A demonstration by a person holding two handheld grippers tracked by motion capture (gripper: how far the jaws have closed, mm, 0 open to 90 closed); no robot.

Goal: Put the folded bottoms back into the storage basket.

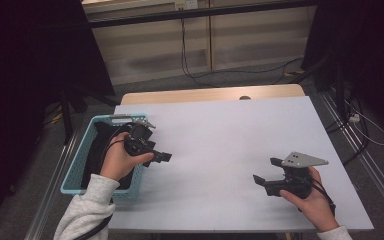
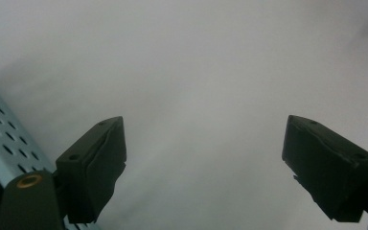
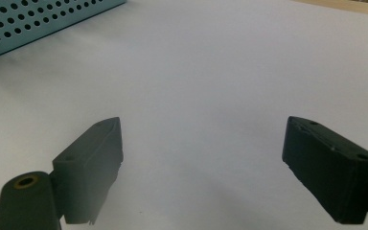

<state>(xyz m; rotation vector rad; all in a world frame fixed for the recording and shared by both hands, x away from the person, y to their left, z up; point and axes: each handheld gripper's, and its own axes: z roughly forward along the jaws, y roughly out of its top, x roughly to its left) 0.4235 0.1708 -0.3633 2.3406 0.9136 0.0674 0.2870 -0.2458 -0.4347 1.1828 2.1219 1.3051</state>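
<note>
Your left gripper [image 1: 161, 156] sits at the left side of the white counter [image 1: 220, 145], right at the near right wall of the light blue perforated basket [image 1: 75, 172]. Your left hand [image 1: 120, 159] wraps its body over the basket's right rim, and its fingers [image 1: 165, 157] point out to the right over the bare white surface. In the left gripper view the two black fingers [image 2: 93, 167] stand wide apart with nothing between them, just the pale counter [image 2: 206, 96] beyond, and the basket's perforated blue wall [image 2: 5, 139] shows at the lower left, just beside the left finger.

The basket itself stands at the counter's left edge, with dark contents inside that you can't make out from the high view.

Your right gripper [image 1: 267, 172] rests low at the near right part of the counter, well apart from the basket and from your left gripper. Your right hand [image 1: 307, 196] holds it from behind, the grey three-cornered plate [image 1: 305, 160] on top, and its fingers [image 1: 260, 180] point left across the surface. In the right gripper view its fingers [image 3: 93, 167] are also spread wide and hold nothing; the white counter [image 3: 211, 86] runs between them, and the basket's perforated wall [image 3: 38, 19] shows far off at the upper left.

Between your two grippers lies only bare white counter. A strip of wood-coloured tabletop [image 1: 210, 94] shows past the far edge of the white sheet.
</note>
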